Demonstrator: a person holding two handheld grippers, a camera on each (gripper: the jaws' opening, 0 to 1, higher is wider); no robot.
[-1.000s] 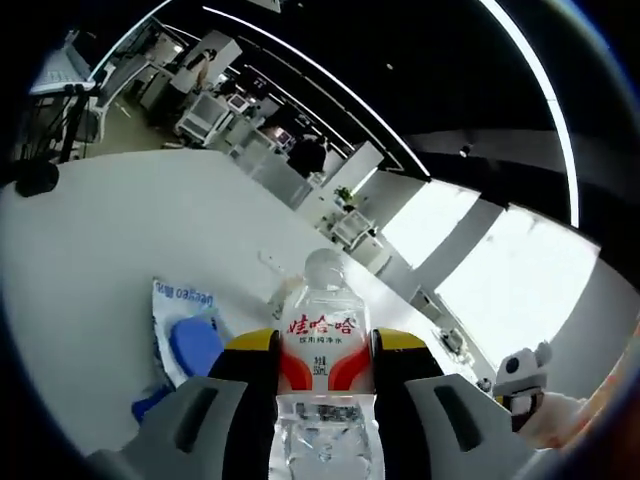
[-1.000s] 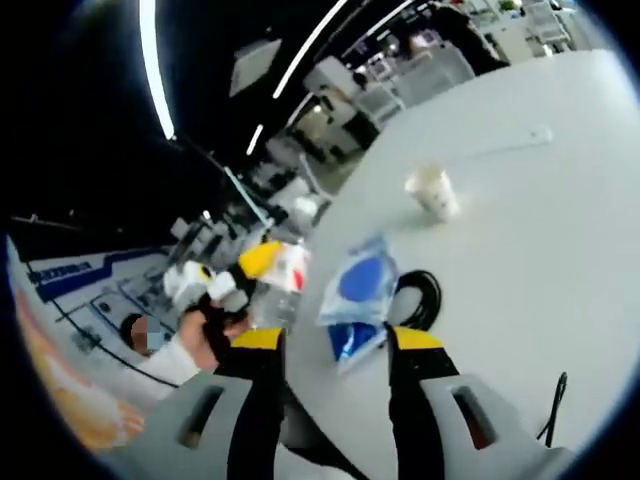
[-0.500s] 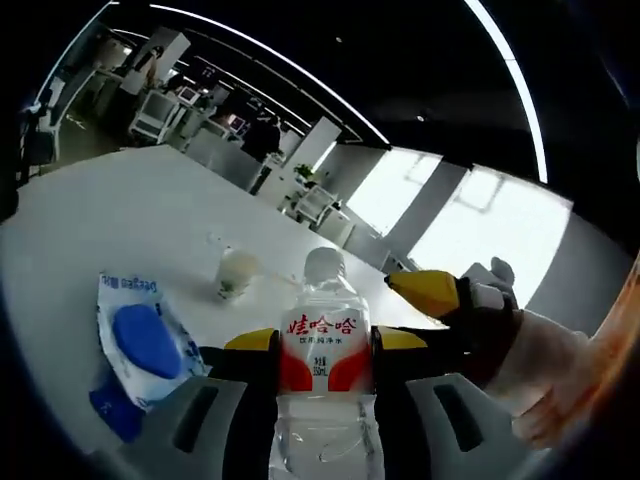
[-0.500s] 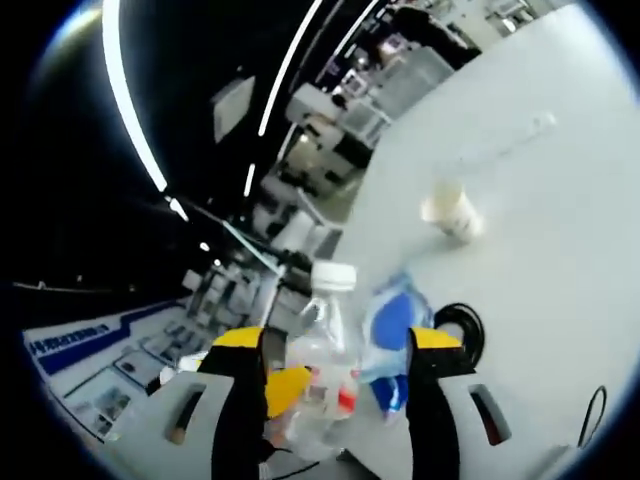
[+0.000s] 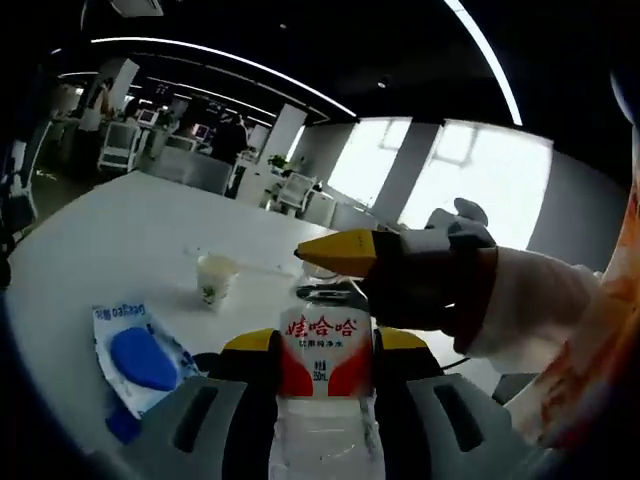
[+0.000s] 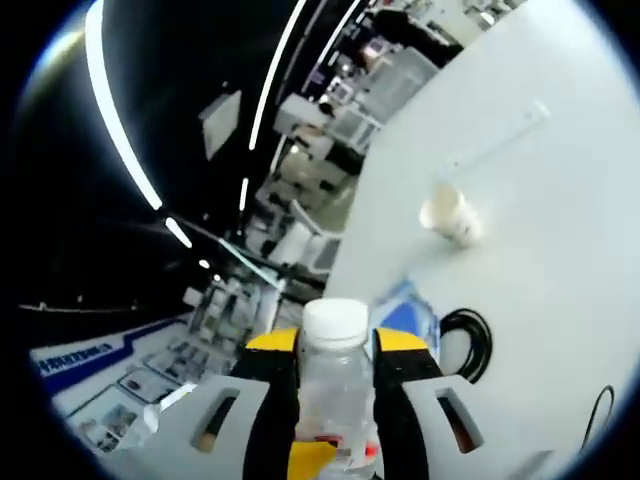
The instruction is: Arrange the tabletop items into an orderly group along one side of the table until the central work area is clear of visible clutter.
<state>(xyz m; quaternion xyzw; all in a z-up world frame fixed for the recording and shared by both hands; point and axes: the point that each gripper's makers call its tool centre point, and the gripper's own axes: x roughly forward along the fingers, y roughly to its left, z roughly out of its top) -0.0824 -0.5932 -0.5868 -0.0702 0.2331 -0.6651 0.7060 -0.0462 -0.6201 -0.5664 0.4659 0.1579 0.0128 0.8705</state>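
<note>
The left gripper [image 5: 322,345] has two broad grey jaws with dark rectangular slots in their bases, black inner arms and yellow caps at the tips. The right gripper [image 6: 338,345] is built the same way: pale grey jaw bodies with slotted recesses, black inner faces, yellow tips. In the left gripper view the right gripper [image 5: 345,255] enters from the right as a dark body ending in a pointed yellow tip, with a grey block behind it. The person's hand [image 5: 520,310] holding it wears a white glove, and an orange-patterned sleeve [image 5: 610,330] shows at the right edge.

Red-and-white bottle label [image 5: 322,352], white cap [image 6: 334,324]
</note>
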